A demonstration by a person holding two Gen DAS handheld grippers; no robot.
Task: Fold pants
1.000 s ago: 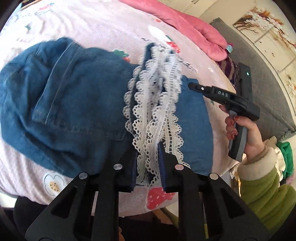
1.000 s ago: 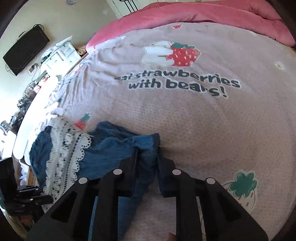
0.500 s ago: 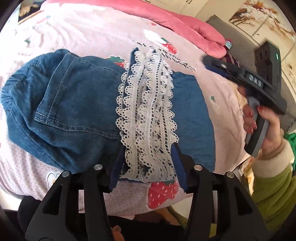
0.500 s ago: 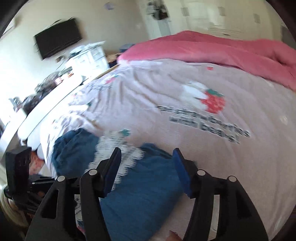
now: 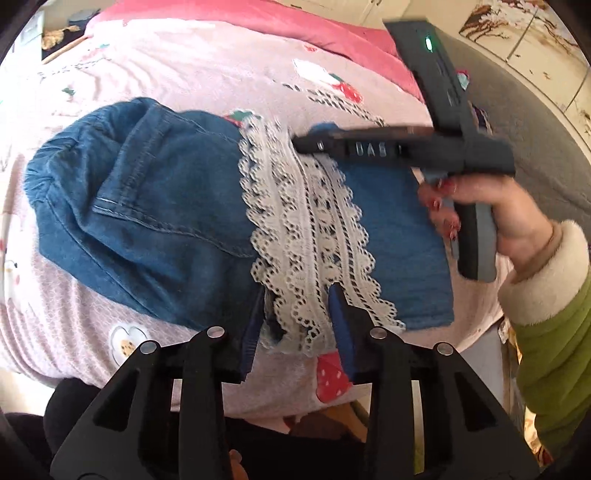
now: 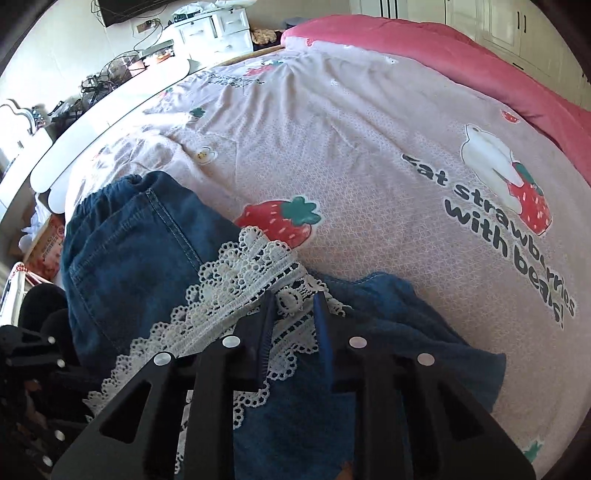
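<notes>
Both tools (image 5: 295,314) (image 6: 293,306) have just narrowed onto the lace hem (image 5: 314,236) — pants (image 5: 147,206) lying crosswise, waistband leftward.

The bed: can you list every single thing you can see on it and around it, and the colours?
pants: one, blue denim, folded on the bedsheet near its front edge
lace trim: one band, white, across the pants
bedsheet: one, pale pink with strawberries and bears, covers the bed
blanket: one, pink, at the bed's far end
drawers: one, white, by the far wall
screen: one, black, on the wall
sleeve: one, green with a cream cuff
hand: one, red nails, holds the right gripper's handle
left gripper: one, black, lace trim between its jaws
right gripper: one, black, over the lace trim
</notes>
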